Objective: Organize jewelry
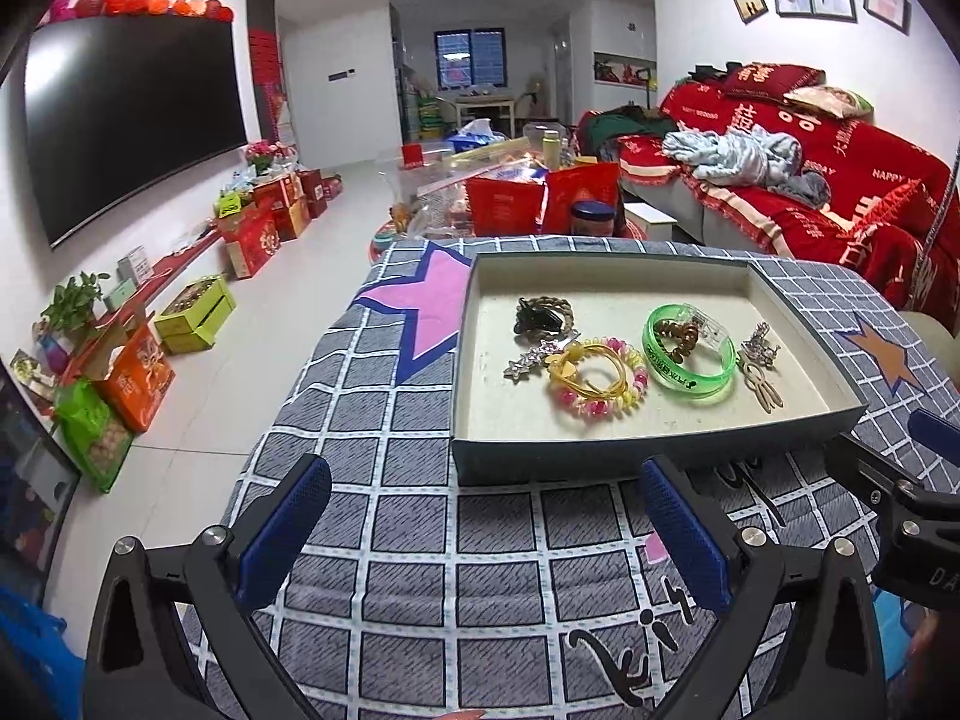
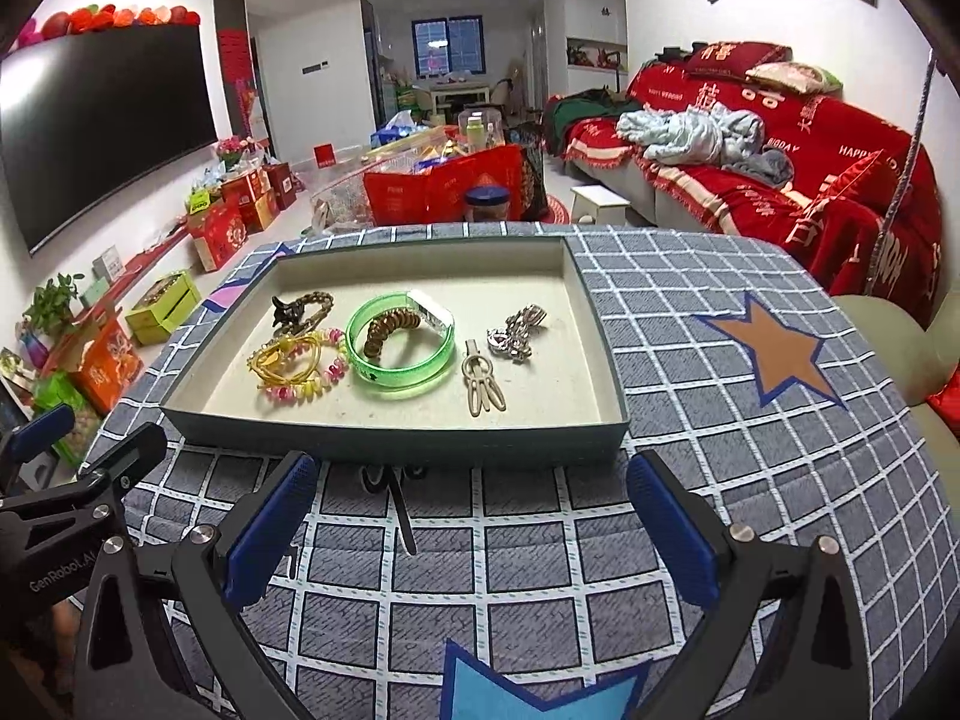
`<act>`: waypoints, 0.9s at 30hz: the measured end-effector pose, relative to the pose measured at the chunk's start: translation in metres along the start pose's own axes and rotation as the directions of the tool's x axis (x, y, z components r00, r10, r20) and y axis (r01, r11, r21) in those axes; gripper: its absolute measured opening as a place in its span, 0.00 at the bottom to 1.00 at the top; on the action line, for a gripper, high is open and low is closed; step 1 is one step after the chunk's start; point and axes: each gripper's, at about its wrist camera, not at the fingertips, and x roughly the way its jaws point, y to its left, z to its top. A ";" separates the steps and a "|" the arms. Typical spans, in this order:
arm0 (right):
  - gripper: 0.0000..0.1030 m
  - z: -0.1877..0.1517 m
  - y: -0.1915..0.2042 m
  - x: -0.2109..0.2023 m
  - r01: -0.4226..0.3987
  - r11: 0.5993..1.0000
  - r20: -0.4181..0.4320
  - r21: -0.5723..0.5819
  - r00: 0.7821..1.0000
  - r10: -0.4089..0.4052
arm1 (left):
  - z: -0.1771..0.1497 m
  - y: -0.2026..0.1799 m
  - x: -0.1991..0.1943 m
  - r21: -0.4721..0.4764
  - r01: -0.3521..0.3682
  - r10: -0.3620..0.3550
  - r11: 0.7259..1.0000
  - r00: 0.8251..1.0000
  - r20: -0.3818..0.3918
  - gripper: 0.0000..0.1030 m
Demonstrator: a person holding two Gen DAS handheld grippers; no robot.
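Note:
A shallow grey-blue tray lies on a checked grey cloth. In it are a green bangle with a brown coil inside, a pink-and-yellow spiral band under a yellow hair tie, a dark claw clip, a silver brooch and a beige hair clip. My left gripper and right gripper hang open just in front of the tray's near wall, both holding nothing.
The cloth-covered surface ends at a rounded far edge. Beyond stand a red sofa, red gift bags, boxes on the floor and a wall television. The right gripper's body shows at the left view's right edge.

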 end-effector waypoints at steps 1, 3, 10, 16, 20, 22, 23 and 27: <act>1.00 0.000 0.001 -0.003 0.004 1.000 0.011 -0.002 1.000 -0.004 | 0.000 0.001 -0.002 -0.007 -0.004 0.004 1.000 1.000 0.005 1.00; 1.00 -0.001 0.004 -0.008 0.016 1.000 0.033 -0.011 0.999 -0.016 | -0.002 0.003 -0.006 -0.014 -0.011 0.012 1.000 1.000 0.016 1.00; 1.00 -0.004 0.011 -0.020 0.044 0.998 0.078 -0.034 0.996 -0.042 | -0.003 0.005 -0.016 -0.010 -0.041 0.041 0.999 0.998 0.046 1.00; 1.00 -0.003 0.007 -0.024 0.050 0.999 0.088 -0.018 0.995 -0.048 | -0.005 0.006 -0.020 -0.013 -0.057 0.057 0.998 0.997 0.052 1.00; 1.00 -0.004 0.007 -0.027 0.048 0.999 0.091 -0.015 0.995 -0.047 | -0.006 0.005 -0.021 -0.013 -0.056 0.057 0.998 0.997 0.056 1.00; 1.00 -0.003 0.006 -0.027 0.046 0.999 0.090 -0.015 0.995 -0.045 | -0.006 0.004 -0.022 -0.012 -0.055 0.055 0.998 0.997 0.058 1.00; 1.00 -0.004 0.006 -0.027 0.046 0.999 0.090 -0.014 0.995 -0.044 | -0.006 0.003 -0.023 -0.010 -0.054 0.055 0.998 0.997 0.060 1.00; 1.00 -0.004 0.007 -0.027 0.048 0.999 0.091 -0.014 0.995 -0.047 | -0.007 0.001 -0.024 -0.006 -0.053 0.053 0.999 0.997 0.061 1.00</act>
